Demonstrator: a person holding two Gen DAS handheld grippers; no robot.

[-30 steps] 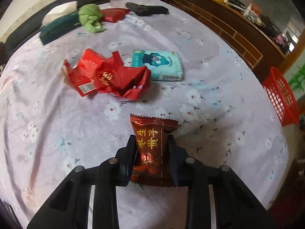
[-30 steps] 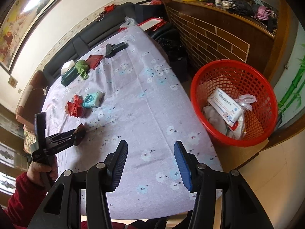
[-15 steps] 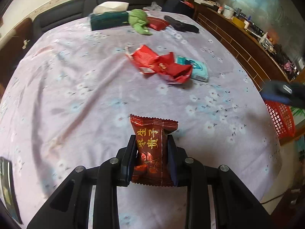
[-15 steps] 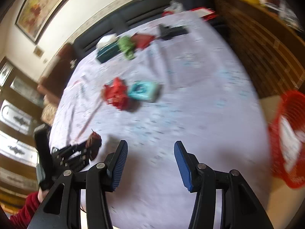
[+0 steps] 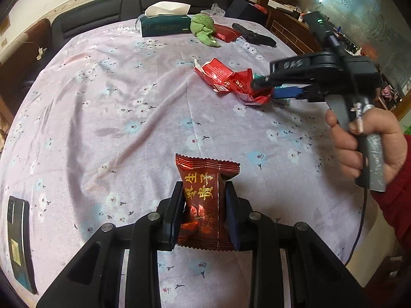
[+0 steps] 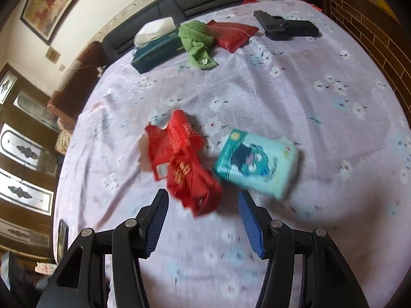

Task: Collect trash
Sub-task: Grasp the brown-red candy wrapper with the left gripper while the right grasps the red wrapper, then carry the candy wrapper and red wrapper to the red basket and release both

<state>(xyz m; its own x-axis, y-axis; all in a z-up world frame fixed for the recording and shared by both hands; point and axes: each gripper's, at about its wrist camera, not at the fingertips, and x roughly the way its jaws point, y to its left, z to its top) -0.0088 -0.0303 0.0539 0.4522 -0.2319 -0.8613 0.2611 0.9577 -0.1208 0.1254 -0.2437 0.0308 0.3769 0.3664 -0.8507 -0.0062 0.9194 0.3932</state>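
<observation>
My left gripper point(image 5: 205, 202) is shut on a dark red snack packet point(image 5: 205, 200) with gold lettering, held above the lilac flowered tablecloth point(image 5: 128, 107). A crumpled red wrapper point(image 6: 182, 161) lies mid-table, and the same red wrapper point(image 5: 228, 79) shows farther off in the left wrist view. My right gripper point(image 6: 203, 215) hovers just before it, its jaws opening, with only the wrapper's near tip between them and no pad touching. A teal tissue pack point(image 6: 257, 164) lies right of the wrapper. The right gripper point(image 5: 274, 87), held by a hand point(image 5: 364, 141), reaches over the wrapper.
At the table's far end lie a dark green tissue box point(image 6: 156, 48), a green cloth point(image 6: 197, 41), a flat red packet point(image 6: 233, 33) and a black case point(image 6: 285, 25). A phone point(image 5: 18, 241) rests at the near left edge. A wooden sideboard point(image 5: 290, 28) stands along the right.
My right gripper has swung from the red basket over to the table and dropped toward the crumpled red wrapper, jaws wider. My left gripper pulled back with the snack packet.
</observation>
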